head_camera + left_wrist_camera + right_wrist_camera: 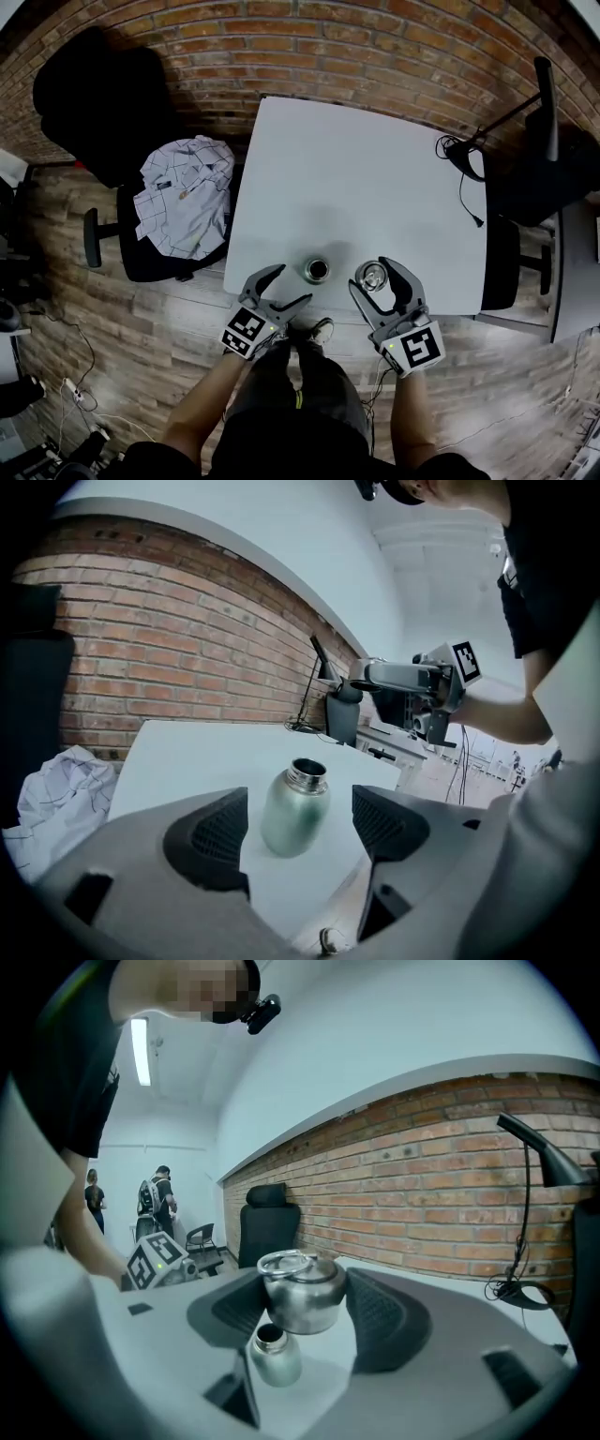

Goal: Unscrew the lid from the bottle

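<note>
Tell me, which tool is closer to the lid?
Right. The right tool grips the lid between its jaws. The left tool is open on the other side of the bottle, apart from the lid.

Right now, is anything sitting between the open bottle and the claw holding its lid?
No. In the head view, only a bare strip of white table separates the bottle from the right gripper clamping the lid.
</note>
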A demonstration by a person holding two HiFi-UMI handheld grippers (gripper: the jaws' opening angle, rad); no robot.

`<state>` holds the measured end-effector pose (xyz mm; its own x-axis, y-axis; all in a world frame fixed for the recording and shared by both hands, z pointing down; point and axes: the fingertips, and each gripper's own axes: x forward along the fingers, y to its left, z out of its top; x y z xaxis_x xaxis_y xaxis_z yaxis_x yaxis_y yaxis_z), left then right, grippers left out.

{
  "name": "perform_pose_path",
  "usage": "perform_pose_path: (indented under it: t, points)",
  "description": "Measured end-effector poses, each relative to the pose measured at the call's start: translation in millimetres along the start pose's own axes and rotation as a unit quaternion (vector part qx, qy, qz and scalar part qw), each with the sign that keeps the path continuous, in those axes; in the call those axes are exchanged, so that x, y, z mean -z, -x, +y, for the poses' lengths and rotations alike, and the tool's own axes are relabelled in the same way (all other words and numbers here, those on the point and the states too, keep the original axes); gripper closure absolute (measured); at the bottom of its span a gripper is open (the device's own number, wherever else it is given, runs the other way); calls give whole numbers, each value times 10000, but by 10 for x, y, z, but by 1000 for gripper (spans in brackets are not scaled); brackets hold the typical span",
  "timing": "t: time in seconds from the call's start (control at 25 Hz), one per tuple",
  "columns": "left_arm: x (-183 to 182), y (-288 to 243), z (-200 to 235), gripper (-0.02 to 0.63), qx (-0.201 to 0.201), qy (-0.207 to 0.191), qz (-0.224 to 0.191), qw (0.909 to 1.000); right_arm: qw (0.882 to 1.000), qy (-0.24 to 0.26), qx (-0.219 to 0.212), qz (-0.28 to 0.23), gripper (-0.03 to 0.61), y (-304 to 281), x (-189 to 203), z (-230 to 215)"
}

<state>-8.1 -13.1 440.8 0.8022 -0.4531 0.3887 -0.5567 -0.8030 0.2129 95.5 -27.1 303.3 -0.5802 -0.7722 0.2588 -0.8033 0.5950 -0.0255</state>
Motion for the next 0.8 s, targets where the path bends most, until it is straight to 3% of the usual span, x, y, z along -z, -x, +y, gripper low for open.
perform_pose_path:
  t: [0.04,0.12,0.24,0.44,0.8]
  points:
    - [-38,46,32,259,-79,12,-33,10000,10000,-9,33,1,314,24,-14,13]
    - [-114,155,81,415,-234,39,-106,9997,10000,-19,90,1,314,85,-47,43]
    - [-285,279,117,550,-374,-66,-315,9988,9998,36,163,-60,314,180,-121,56]
    - [-550,514,73,584,-540,-220,-622,9964,9990,174,311,-278,316,365,-240,52]
    - [-1161,895,-68,588,-746,-603,-1231,9877,9975,316,458,-447,316,621,-496,46]
